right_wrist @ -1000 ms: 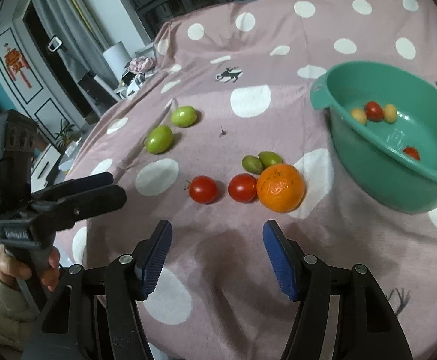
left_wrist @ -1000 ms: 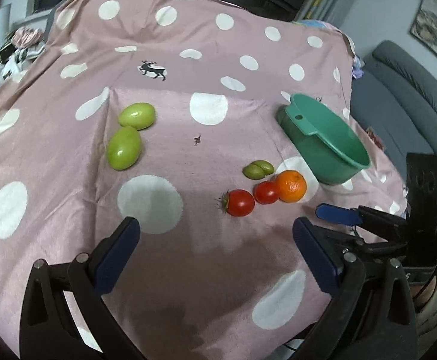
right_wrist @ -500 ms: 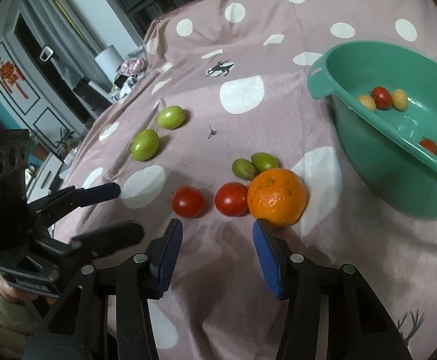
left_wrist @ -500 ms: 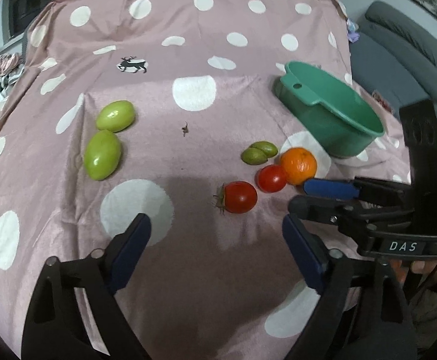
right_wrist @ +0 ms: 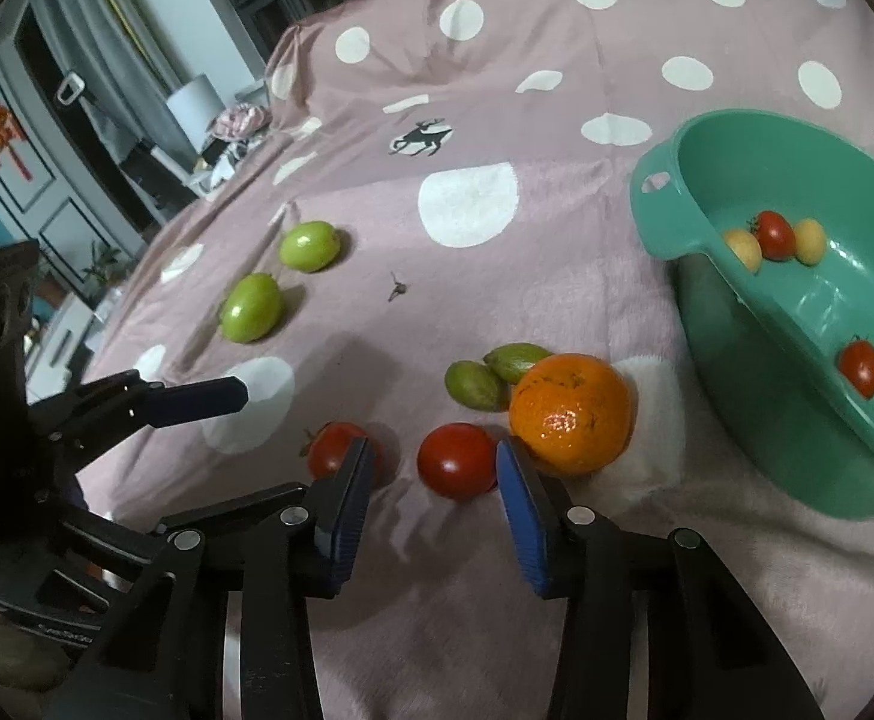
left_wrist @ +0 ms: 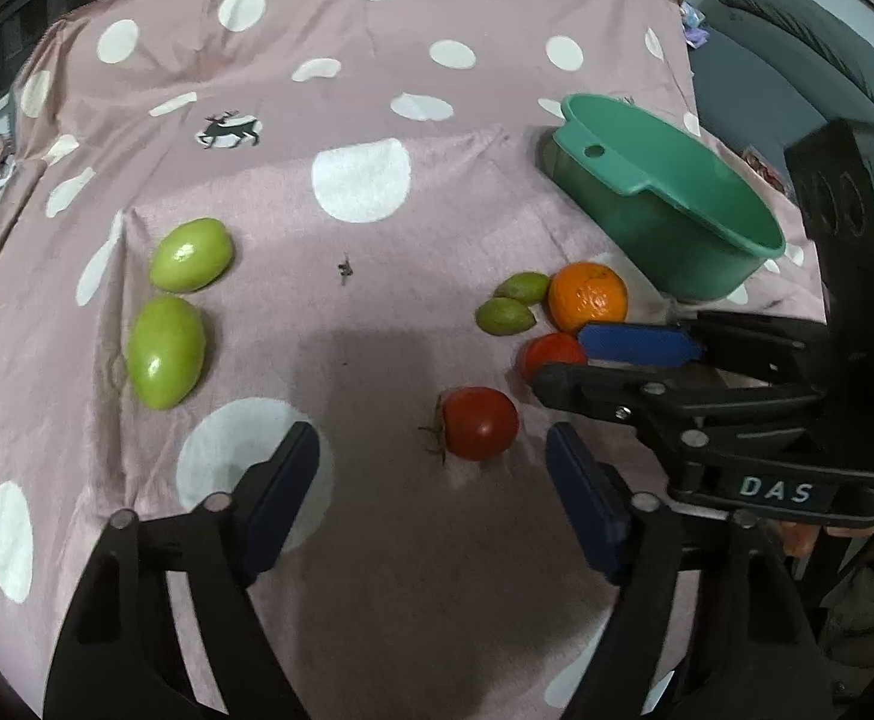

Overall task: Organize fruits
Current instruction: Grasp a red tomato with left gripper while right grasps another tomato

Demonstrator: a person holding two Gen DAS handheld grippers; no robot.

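A green bowl (right_wrist: 808,408) (left_wrist: 670,222) holds several small tomatoes. On the pink dotted cloth lie an orange (right_wrist: 571,411) (left_wrist: 586,295), two red tomatoes, two small green fruits (right_wrist: 490,375) and two large green fruits (left_wrist: 167,348). My right gripper (right_wrist: 434,480) is open, its pads either side of the nearer red tomato (right_wrist: 457,461). My left gripper (left_wrist: 434,480) is open, just short of the other red tomato (left_wrist: 478,423). Each gripper shows in the other's view.
The cloth (left_wrist: 347,90) drapes over the table edges. A grey sofa (left_wrist: 808,36) stands at the right. A cabinet and door (right_wrist: 47,138) are at the left. A small dark stem (right_wrist: 398,288) lies mid-cloth.
Both grippers have moved forward and down toward the red tomatoes. The right gripper's pads now flank one tomato. The fruit has not moved.
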